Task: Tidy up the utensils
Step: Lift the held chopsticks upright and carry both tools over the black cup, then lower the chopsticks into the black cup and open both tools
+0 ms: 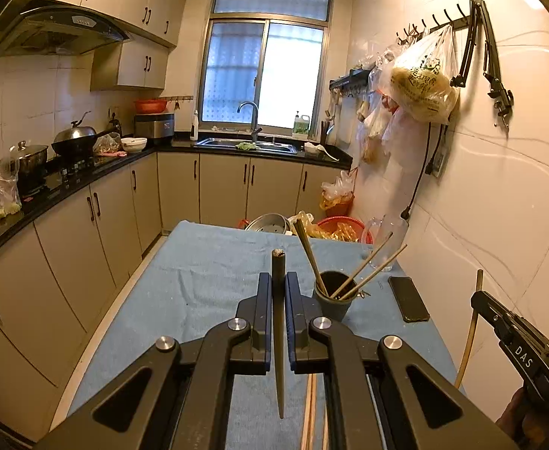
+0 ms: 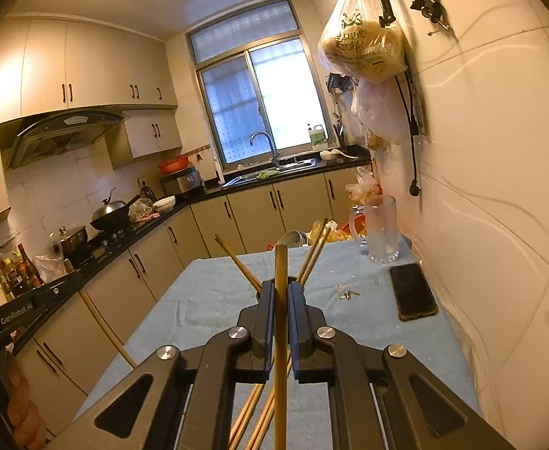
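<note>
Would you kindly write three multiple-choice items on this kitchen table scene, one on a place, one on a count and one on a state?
1. Where does the phone lie?
A. on the blue cloth near the wall
B. inside the cup
C. on the stove

2. How many chopsticks stand in the dark cup?
A. none
B. three
C. eight

3. What is the left gripper doing?
A. standing wide open
B. shut on a dark chopstick
C. shut on the glass mug

Answers:
1 A, the phone rests flat on the blue cloth beside the tiled wall.
2 B, three sticks lean out of the cup in the left wrist view.
3 B, both pads press the dark chopstick, which passes between them.
</note>
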Motion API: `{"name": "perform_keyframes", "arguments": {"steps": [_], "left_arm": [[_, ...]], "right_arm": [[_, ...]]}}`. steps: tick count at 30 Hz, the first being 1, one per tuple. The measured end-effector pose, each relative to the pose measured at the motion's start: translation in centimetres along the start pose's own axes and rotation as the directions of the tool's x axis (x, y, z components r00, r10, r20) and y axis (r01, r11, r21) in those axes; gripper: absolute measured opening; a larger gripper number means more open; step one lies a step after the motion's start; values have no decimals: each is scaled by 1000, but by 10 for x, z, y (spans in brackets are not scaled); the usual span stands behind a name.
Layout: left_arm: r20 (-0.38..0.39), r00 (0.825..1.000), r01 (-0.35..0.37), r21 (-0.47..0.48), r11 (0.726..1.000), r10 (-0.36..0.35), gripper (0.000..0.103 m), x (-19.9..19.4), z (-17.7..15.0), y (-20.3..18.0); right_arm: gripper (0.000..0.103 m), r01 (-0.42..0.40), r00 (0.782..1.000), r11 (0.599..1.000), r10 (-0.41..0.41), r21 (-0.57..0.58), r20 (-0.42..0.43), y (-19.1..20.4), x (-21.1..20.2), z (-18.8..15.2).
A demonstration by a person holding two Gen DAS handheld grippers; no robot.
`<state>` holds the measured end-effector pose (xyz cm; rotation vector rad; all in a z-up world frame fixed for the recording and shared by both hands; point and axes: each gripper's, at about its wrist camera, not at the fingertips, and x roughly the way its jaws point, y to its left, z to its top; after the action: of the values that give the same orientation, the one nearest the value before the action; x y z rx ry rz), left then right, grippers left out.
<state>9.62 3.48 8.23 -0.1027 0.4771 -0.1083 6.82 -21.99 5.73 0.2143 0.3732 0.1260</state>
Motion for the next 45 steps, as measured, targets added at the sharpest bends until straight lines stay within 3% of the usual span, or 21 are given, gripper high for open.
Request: {"name": "perform_keyframes", "arguments": {"steps": [40,45], "left_arm": [[81,996,37,35,999,-40,7,52,71,-15],[106,991,83,26,996,-85,7,57,82,-14]], "right_arm": [[8,-23,998,999,24,-24,64,5,61,59],[8,-27,997,999,29,-21,78,3,66,68]]}}
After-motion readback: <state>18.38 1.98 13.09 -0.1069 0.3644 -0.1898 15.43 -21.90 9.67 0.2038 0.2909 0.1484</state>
